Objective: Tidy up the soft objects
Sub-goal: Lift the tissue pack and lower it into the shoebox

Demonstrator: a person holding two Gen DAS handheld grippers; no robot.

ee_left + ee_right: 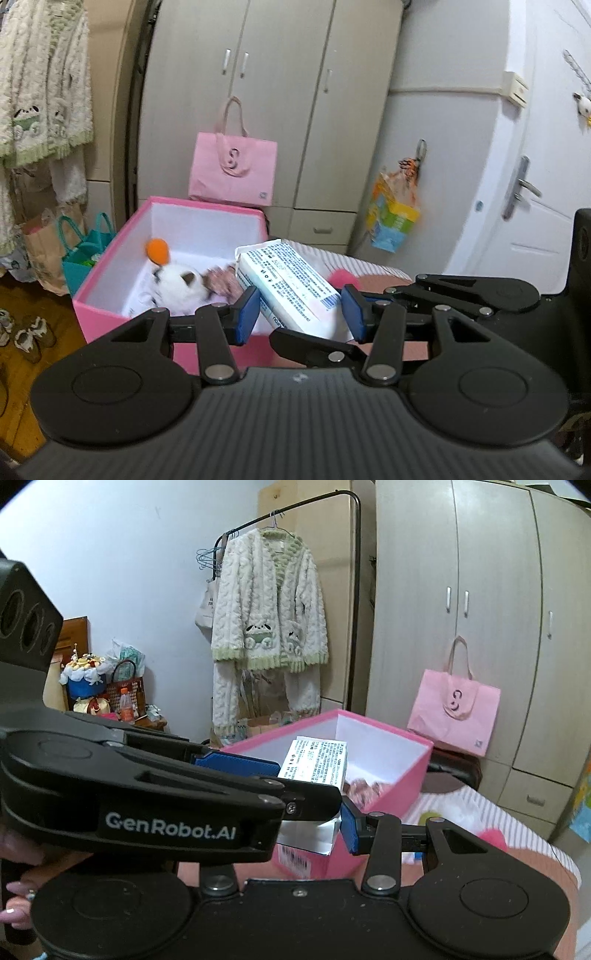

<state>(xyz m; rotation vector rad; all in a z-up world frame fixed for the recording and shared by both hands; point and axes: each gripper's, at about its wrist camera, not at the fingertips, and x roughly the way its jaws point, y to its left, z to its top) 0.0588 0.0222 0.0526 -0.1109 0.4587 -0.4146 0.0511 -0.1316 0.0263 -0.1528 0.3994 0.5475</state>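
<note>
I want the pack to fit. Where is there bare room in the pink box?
Bare floor lies along the back wall of the box, behind the plush, right of the ball. The near side is crowded with plush, cloth and pack.

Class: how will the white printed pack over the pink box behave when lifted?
Probably light and fairly firm: the white printed pack juts straight, tilted, between the left gripper's pads. Its glossy wrap, creased at the lower end, may slip or squash.
</note>
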